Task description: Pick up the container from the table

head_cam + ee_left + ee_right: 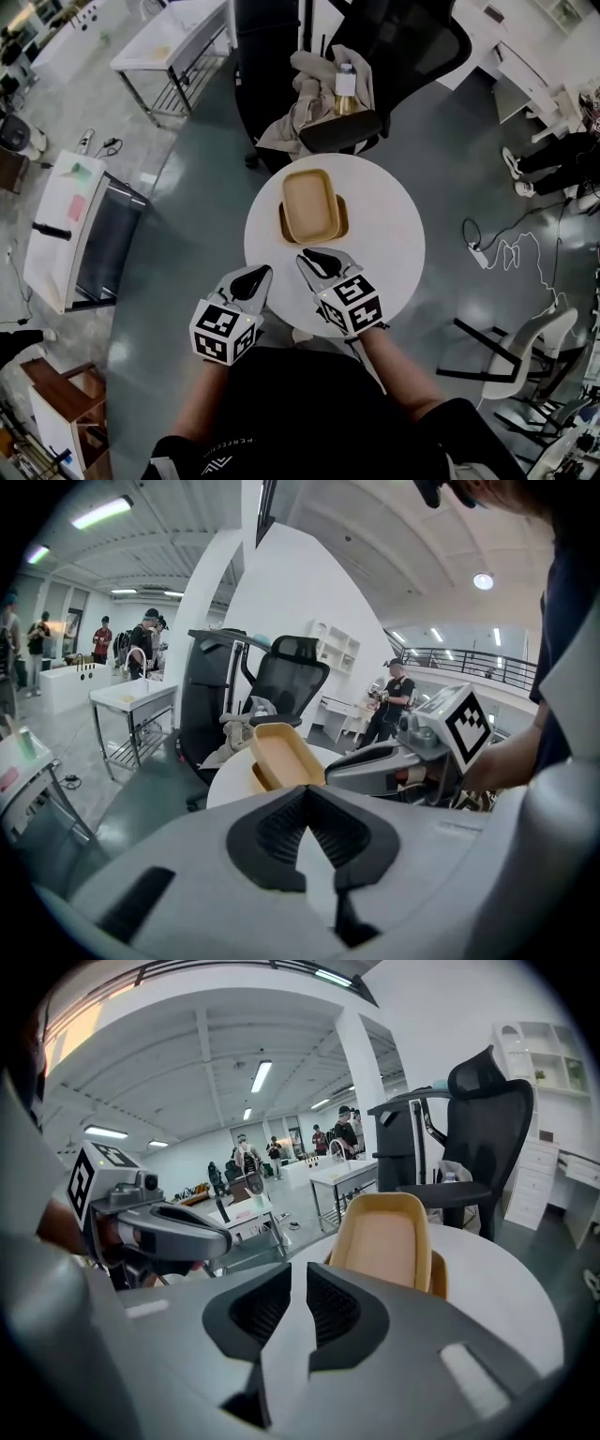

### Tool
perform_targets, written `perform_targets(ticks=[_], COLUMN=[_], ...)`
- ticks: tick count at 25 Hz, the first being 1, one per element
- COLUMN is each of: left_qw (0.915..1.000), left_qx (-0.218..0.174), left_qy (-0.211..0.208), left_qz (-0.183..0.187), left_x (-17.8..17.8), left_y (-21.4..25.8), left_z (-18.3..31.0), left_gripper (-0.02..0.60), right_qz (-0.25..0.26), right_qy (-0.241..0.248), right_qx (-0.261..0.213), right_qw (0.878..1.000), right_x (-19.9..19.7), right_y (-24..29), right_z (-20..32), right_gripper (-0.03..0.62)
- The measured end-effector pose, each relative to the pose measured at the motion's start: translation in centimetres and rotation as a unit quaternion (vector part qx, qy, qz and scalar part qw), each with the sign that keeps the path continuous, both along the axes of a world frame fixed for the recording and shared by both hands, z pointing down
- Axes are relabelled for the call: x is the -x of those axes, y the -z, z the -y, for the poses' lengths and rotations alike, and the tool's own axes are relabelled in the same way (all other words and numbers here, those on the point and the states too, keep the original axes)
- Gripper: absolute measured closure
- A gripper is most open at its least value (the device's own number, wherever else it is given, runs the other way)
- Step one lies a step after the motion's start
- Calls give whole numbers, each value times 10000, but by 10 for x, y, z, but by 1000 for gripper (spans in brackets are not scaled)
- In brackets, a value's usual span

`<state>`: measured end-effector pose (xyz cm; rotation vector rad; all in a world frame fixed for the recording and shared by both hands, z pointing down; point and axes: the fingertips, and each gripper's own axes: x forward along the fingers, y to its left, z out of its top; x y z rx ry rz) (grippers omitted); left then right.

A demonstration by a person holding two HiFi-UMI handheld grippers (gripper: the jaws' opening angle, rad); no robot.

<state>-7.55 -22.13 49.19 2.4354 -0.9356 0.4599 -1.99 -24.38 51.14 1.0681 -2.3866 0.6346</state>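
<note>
A tan rectangular container (309, 204) lies on the round white table (389, 234), resting askew on a second tan piece beneath it. The container (281, 754) shows beyond the left jaws, and the container (382, 1239) stands just past the right jaws. My left gripper (262, 273) hovers over the table's near edge, tips touching, nothing in it. My right gripper (307, 255) is beside it, closer to the container's near end, its jaws a narrow gap apart and empty. Neither touches the container.
Behind the table stands a black office chair (394, 47) with a beige cloth (300, 103) and a bottle (346, 89) on its seat. A white cart (66, 225) stands at the left. A cable (506, 248) and a white chair (530, 347) are at the right. People stand far off.
</note>
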Motion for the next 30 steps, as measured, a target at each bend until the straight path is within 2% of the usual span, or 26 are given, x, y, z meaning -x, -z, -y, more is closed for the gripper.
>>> perform_targets(ticks=[7, 14, 23, 30], left_qw=[9996, 9979, 9964, 9936], left_qx=[199, 420, 561, 617], left_qy=[-186, -483, -606, -898], left_qz=[19, 90, 192, 305], left_x=[7, -3, 7, 12], left_y=[-21, -40, -57, -69], left_z=[25, 40, 59, 68], left_gripper=[594, 584, 581, 572], right_qz=[-763, -1226, -2227, -2620], right_qy=[173, 472, 1216, 1574], right_qx=[92, 206, 203, 381], right_qw=[9969, 9911, 9671, 9514], right_x=[0, 0, 1, 2], right_y=[-32, -53, -78, -94], right_z=[21, 33, 49, 49], right_gripper=[523, 495, 461, 452])
